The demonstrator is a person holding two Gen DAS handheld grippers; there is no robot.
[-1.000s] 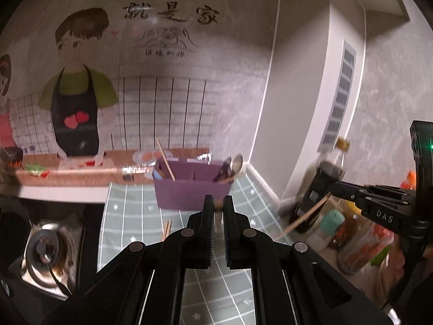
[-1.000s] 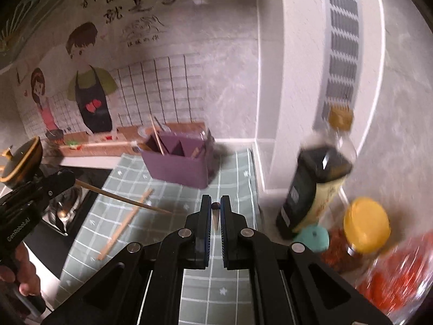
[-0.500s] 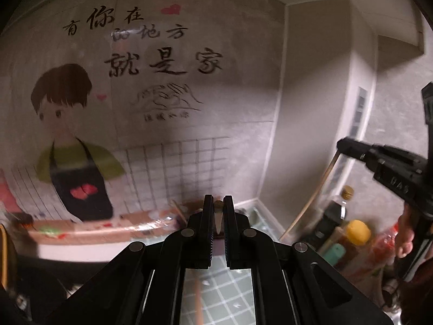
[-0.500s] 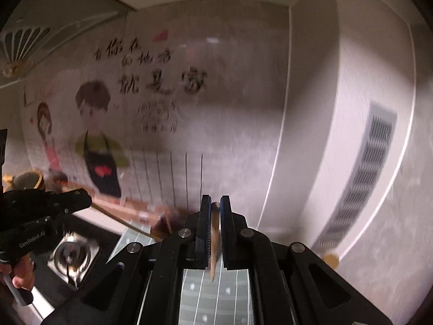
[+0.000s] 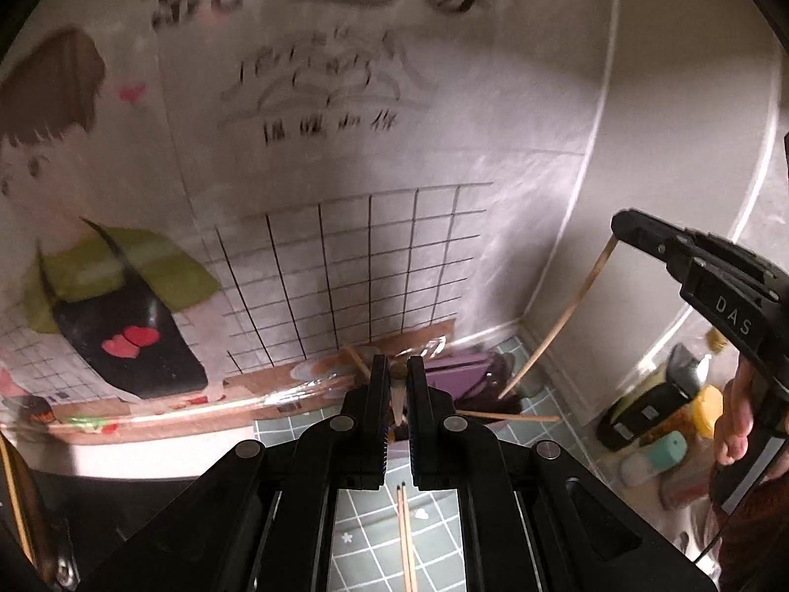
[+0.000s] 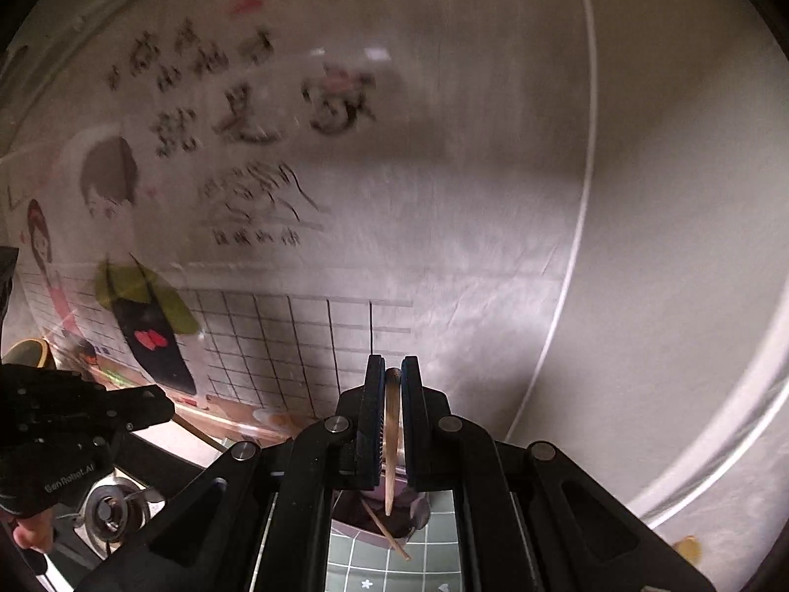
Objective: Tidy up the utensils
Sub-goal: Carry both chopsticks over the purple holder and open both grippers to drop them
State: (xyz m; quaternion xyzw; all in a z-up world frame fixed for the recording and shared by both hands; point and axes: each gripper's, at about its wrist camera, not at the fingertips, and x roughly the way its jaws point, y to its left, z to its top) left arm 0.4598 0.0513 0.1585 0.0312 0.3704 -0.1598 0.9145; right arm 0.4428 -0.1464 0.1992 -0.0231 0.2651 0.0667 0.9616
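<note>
My left gripper is shut on a wooden chopstick that shows as a thin strip between its pads. It hangs just in front of the purple utensil organizer, which holds dark spoons and a slanted chopstick. My right gripper is shut on another chopstick, whose tip hangs over the organizer. In the left wrist view that right gripper is high on the right, its chopstick slanting down toward the organizer. Two more chopsticks lie on the mat.
A green tiled mat covers the counter below a wall with a cartoon poster. Sauce bottles and jars crowd the right corner. A gas burner sits at the left, beneath the left gripper and the hand holding it.
Both grippers have risen and moved forward toward the back wall and the organizer, each still shut on its chopstick. The right chopstick now points down over the organizer.
</note>
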